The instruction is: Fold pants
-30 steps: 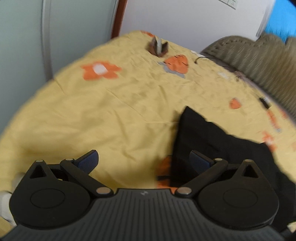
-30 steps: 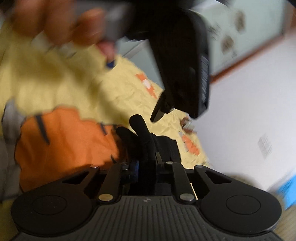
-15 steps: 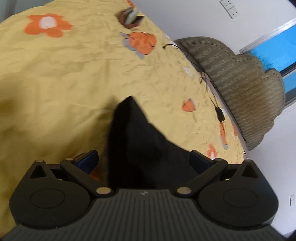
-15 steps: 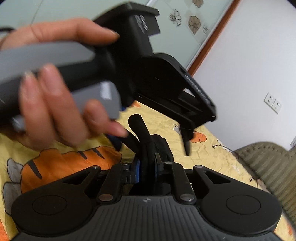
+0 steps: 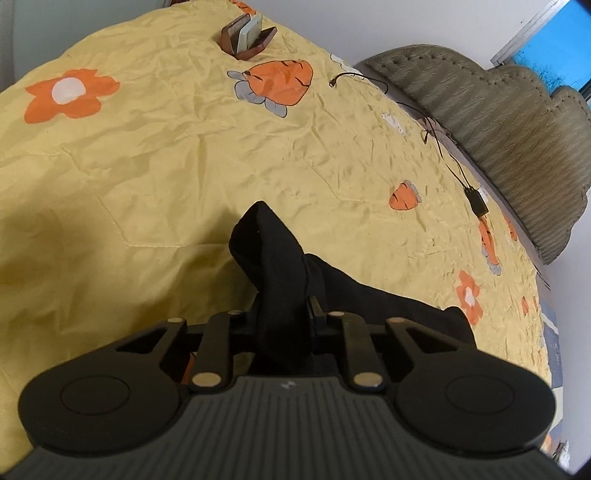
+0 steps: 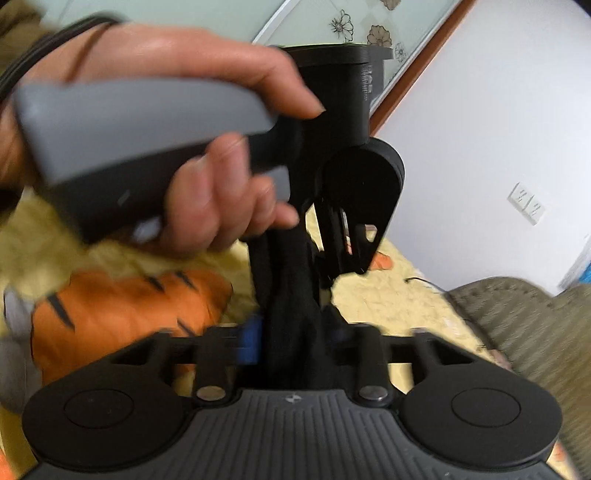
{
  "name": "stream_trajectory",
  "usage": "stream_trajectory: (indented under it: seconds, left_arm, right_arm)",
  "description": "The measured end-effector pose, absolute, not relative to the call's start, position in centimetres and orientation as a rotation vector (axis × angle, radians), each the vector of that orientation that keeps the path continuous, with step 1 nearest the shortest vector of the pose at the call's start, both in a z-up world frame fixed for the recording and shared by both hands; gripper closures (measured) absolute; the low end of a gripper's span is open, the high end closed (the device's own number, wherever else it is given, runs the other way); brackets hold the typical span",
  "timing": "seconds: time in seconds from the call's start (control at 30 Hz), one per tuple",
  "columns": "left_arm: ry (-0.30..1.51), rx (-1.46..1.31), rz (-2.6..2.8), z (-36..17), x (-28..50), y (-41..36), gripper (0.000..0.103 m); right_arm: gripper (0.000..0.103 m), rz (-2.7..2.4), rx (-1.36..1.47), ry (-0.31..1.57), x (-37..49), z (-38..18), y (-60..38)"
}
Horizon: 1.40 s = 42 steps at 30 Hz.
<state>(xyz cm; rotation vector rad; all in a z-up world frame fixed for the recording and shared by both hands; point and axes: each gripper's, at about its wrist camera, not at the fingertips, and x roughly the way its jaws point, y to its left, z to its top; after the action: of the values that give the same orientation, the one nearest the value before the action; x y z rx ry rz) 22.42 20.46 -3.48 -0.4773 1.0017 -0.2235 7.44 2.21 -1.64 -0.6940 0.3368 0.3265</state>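
The black pants (image 5: 284, 266) are bunched between the jaws of my left gripper (image 5: 282, 314), which is shut on them above the yellow bedspread (image 5: 166, 155). The rest of the cloth trails off to the right. In the right wrist view my right gripper (image 6: 293, 332) is shut on a fold of the same black pants (image 6: 291, 295). The left gripper (image 6: 347, 206) and the hand holding it fill the view just ahead, gripping the same cloth close by.
A small brown open case (image 5: 248, 35) sits at the far side of the bed. A black cable with an adapter (image 5: 478, 202) lies along the right edge by the olive headboard (image 5: 498, 110). An orange tiger print (image 6: 122, 306) marks the spread.
My left gripper was open over the pants; it has closed on a bunched fold of them. The right gripper has stayed shut on the pants, and the two grippers are now close together.
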Motion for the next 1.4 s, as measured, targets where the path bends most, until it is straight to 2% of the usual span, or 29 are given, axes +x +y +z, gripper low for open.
stream_trajectory:
  seconds: [0.03,0.2,0.5,0.6,0.67,0.83,1.1,1.17,1.23,1.3,1.37,1.4]
  left_arm:
    - [0.994,-0.47,-0.224,-3.4,22.2,20.4,0.086]
    - [0.976,-0.46,-0.228,-2.5,21.7,20.3,0.086]
    - [0.953,-0.449,-0.225,-0.8,20.8,19.7,0.086]
    - [0.947,-0.437,-0.228,-0.4,20.6,19.5,0.086]
    - [0.948,-0.438,-0.228,-0.2,20.5,19.5,0.087]
    - [0.964,-0.485,-0.234,0.5,20.7,19.8,0.087]
    - [0.955,-0.479,-0.23,1.3,20.1,19.2,0.088]
    - [0.948,-0.46,-0.221,1.3,20.1,19.0,0.088]
    - [0.946,-0.436,-0.213,1.1,20.2,18.9,0.088]
    - [0.954,-0.439,-0.212,0.8,20.4,18.9,0.088]
    - [0.976,-0.49,-0.222,0.6,20.6,19.4,0.088]
    - [0.985,-0.513,-0.224,0.6,20.7,19.6,0.088]
  right_arm:
    - [0.037,0.305,-0.703,0.339,6.8,-1.9,2.1]
    - [0.037,0.264,-0.639,0.428,5.5,-2.5,0.9]
    - [0.037,0.205,-0.668,0.426,4.6,-4.1,0.5]
    - [0.04,0.207,-0.715,0.411,4.7,-4.5,0.4]
    - [0.05,0.224,-0.745,0.411,4.6,-4.4,0.5]
    - [0.049,0.258,-0.821,0.386,3.4,-4.1,1.5]
    - [0.05,0.208,-0.766,0.403,5.3,-5.4,1.3]
    - [0.064,0.225,-0.772,0.406,5.5,-5.5,1.4]
    - [0.068,0.248,-0.756,0.406,5.3,-5.1,1.5]
    - [0.063,0.237,-0.734,0.371,4.7,-4.7,1.9]
    - [0.023,0.22,-0.712,0.361,4.7,-4.3,2.5]
    - [0.021,0.201,-0.725,0.337,4.7,-4.4,3.0]
